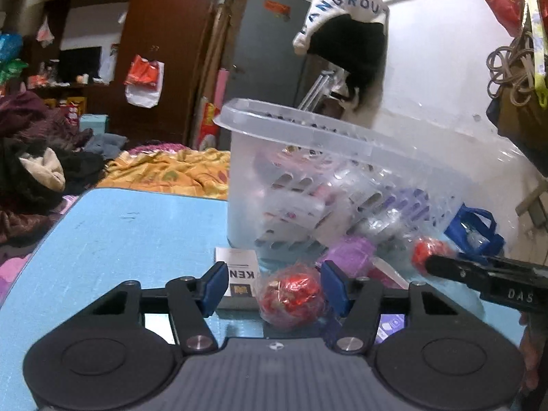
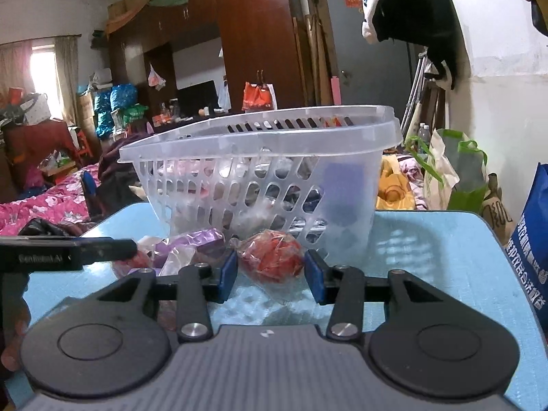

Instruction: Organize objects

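The blue bench (image 1: 113,239) fills both views, and on it stands the clear slotted basket (image 2: 260,157), already stuffed with wrapped packets. Only the left wrist view shows the white box (image 1: 236,274) printed "KEN", lying just before the basket. Only the right wrist view shows the green-handled bag (image 2: 459,174) and the blue printed bag (image 2: 529,257) past the bench edge. Purple packets (image 2: 191,243) lie heaped at the basket's foot, between the two claws. Left claw (image 1: 274,289): a red foil ball in clear wrap (image 1: 291,294) sits between the blue pads, touching the right one, a gap at the left. Right claw (image 2: 270,274): pads set either side of a second red wrapped ball (image 2: 272,257), and whether they press it, I cannot tell.
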Action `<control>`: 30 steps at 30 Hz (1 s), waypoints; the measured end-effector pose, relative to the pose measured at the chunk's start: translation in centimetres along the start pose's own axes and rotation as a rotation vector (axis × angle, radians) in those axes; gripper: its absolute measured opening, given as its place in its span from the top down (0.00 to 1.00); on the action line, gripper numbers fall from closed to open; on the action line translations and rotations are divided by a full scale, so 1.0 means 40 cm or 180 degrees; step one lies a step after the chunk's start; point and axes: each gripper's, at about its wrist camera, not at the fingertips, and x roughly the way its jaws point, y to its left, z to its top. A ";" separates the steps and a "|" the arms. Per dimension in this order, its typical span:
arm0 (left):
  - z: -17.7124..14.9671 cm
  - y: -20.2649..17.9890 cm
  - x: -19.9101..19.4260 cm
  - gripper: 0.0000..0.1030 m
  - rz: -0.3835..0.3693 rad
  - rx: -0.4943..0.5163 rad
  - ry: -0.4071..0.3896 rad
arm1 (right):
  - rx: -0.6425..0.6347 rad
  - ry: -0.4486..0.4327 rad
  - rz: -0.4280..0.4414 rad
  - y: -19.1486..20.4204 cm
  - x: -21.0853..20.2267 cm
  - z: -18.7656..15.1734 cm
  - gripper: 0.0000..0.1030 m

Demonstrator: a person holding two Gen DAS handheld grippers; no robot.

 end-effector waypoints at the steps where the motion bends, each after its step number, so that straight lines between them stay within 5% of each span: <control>1: -0.001 -0.008 0.011 0.36 -0.0051 0.0058 0.0089 | 0.0000 0.0001 0.0005 0.001 0.002 0.000 0.55; 5: -0.003 -0.038 0.012 0.32 0.0129 0.0219 0.0032 | 0.0006 0.0003 0.0017 0.001 0.006 0.002 0.55; 10: -0.004 -0.002 0.005 0.32 0.0077 0.0064 0.0076 | -0.0002 0.0003 0.0016 0.004 0.007 0.001 0.54; 30: -0.035 0.005 -0.020 0.39 0.0213 0.0413 0.0421 | -0.0019 0.0003 0.0026 0.006 0.008 0.000 0.54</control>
